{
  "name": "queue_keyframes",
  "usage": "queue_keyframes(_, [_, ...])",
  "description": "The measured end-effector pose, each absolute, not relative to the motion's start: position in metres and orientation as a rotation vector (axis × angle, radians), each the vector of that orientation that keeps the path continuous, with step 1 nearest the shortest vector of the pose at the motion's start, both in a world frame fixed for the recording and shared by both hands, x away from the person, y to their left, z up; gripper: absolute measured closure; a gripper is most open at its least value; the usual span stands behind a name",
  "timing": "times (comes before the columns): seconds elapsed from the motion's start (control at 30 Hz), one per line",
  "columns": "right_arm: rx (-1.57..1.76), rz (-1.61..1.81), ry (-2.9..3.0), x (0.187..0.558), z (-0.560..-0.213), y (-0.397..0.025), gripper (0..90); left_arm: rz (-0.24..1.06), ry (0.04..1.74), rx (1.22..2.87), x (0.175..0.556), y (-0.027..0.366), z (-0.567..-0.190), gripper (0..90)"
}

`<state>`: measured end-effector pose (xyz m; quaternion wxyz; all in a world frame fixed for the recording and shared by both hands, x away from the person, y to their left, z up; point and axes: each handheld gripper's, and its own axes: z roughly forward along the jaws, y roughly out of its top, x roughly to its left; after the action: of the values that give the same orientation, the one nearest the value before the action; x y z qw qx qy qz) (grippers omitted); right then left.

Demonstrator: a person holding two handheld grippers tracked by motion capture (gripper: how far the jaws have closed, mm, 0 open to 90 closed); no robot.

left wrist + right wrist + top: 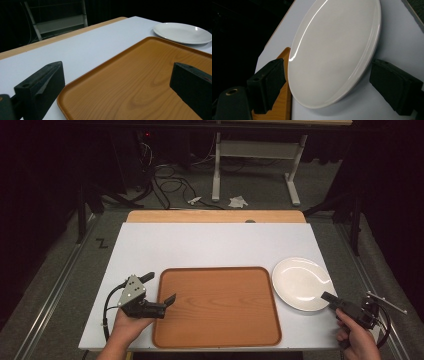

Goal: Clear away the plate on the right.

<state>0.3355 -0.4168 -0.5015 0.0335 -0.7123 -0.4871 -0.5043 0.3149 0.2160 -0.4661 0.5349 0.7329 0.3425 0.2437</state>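
Observation:
A wooden tray (215, 305) lies at the front middle of the white table (210, 245). To its right sits a white plate (300, 282), with nothing on it. My left gripper (159, 288) is open at the tray's left edge, one jaw over the tray (140, 75) and the other over the table. The plate (182, 32) shows beyond the tray's far corner. My right gripper (342, 306) is held at the plate's near right side. It (332, 87) is open, and the plate's (332, 45) near rim sits just ahead between the jaws. A bit of tray (284, 100) shows behind one jaw.
A wooden strip (215, 216) runs along the table's far edge. On the floor beyond are cables (165, 180), a white desk frame (250, 150) and crumpled paper (237, 200). The table's far half is bare.

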Motion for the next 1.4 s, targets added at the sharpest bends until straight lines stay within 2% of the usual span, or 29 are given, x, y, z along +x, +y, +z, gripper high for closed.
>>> queue_keyframes(1.4, [-2.204,-1.536,-1.414,0.3435,-0.5066,-0.4212,15.3,0.584,0.827,1.747,0.3101,0.2213,-0.4676,0.9])
